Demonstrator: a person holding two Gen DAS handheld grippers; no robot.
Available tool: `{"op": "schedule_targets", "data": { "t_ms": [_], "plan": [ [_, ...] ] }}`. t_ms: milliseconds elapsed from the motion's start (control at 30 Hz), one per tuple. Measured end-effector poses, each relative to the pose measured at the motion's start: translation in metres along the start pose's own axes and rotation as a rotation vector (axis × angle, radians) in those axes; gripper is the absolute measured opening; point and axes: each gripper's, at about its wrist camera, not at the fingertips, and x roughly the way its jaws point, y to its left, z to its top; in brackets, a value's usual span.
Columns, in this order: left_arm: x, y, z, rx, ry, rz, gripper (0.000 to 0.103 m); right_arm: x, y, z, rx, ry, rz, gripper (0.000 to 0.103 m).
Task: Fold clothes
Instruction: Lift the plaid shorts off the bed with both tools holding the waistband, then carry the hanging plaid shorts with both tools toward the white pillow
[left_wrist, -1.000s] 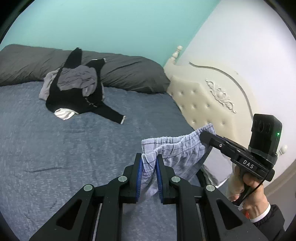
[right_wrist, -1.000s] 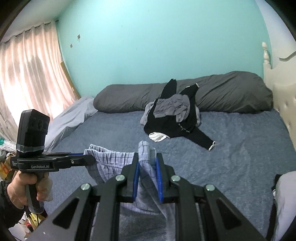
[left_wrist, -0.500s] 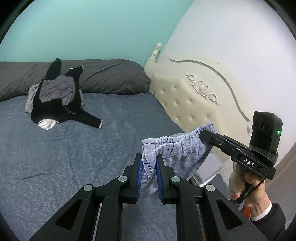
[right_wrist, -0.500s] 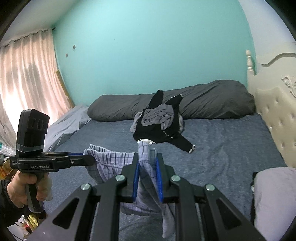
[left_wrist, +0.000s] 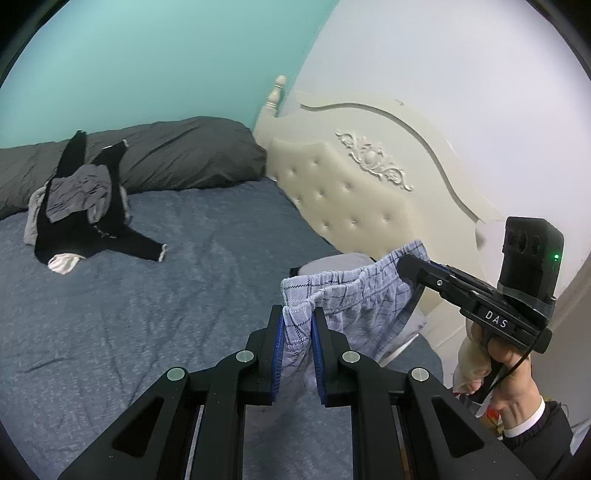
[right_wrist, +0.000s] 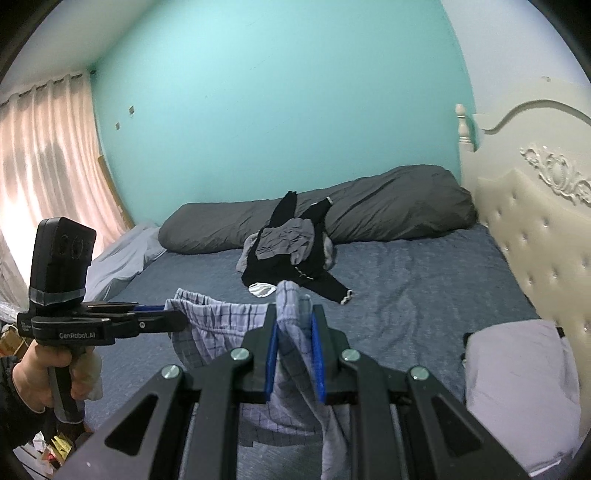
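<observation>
Curtain (right_wrist: 44, 177): at the far left of the right wrist view we see pale pink drapes, lit from behind.

Left hand (right_wrist: 40, 373): ours, wrapped around the handle of the left tool, low at the left edge of that view.

Left gripper (left_wrist: 297, 334): we have its blue pads pressed on one end of the waistband, a fold of cloth pinched between them.

Checked shorts (left_wrist: 354, 306): we hold this light blue plaid garment in the air above the near edge of the bed, its gathered waistband stretched between our two tools and the rest hanging below.

Right gripper (right_wrist: 293, 338): we have it clamped on the other end of the waistband, cloth bunched up between the pads and trailing down past them.

Bed (left_wrist: 184, 288): we see a blue-grey cover, lightly wrinkled, spreading out beyond the shorts.

Clothes pile (left_wrist: 81, 218): we see a black long-sleeved top with a grey piece on it and a bit of white under it, lying well apart from the shorts, against the long pillow.

Long pillow (right_wrist: 388, 210): dark grey, running along the teal wall (right_wrist: 277, 103).

Headboard (left_wrist: 351, 192): cream, button-tufted with carved scrollwork, on the right side of the bed.

Light pillow (right_wrist: 517, 387): we see it by the headboard, just to the right of our right tool.

Right hand (left_wrist: 506, 373): ours, gripping its handle, a white cuff and dark sleeve behind it.
</observation>
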Motion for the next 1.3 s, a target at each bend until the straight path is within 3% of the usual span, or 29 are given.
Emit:
{"op": "schedule_targets", "data": {
  "t_ms": [833, 1300],
  "plan": [
    [0.104, -0.145, 0.012, 0.110, 0.074, -0.137, 0.015, -0.113, -0.138, -0.028, 0.094, -0.036, -0.144, 0.016],
    [0.150, -0.205, 0.010, 0.147, 0.117, -0.191, 0.015, -0.163, -0.197, -0.048, 0.139, -0.050, -0.204, 0.016]
  ]
}}
